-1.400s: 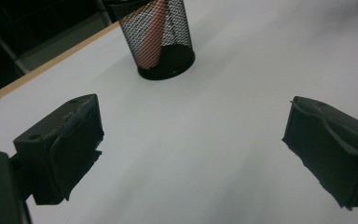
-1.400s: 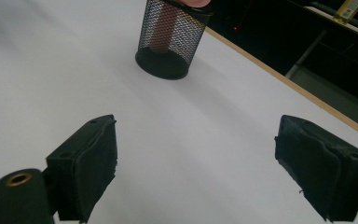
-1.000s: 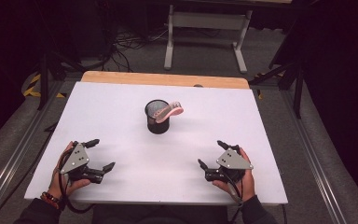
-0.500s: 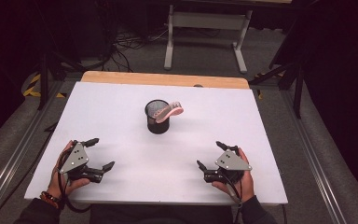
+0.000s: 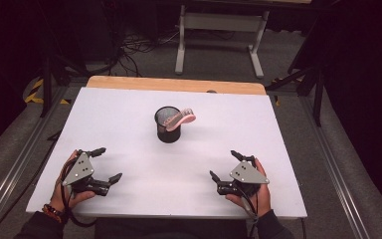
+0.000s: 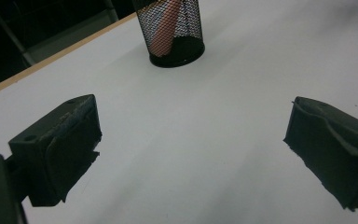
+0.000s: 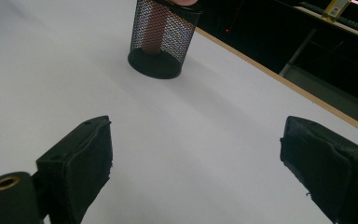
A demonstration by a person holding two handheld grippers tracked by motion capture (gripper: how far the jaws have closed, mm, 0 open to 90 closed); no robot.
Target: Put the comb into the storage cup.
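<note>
Mesh cup (image 5: 168,125), upright at the surface (image 5: 129,114) centre with a pink brush (image 5: 180,119) leaning out its right rim: I find it ahead of and between my left gripper (image 5: 102,164) and right gripper (image 5: 227,166), both open and empty, roughly equally near.

A cup (image 5: 168,125) stands on the tabletop (image 5: 129,109), near its middle and toward the far side. A comb (image 5: 180,119) sits in the cup, its upper end leaning out over the rim to the right. The left gripper (image 5: 104,164) rests on the near left part of the tabletop, the right gripper (image 5: 225,165) on the near right, well apart. The cup lies between them and farther back, ahead of each gripper's jaws.
</note>
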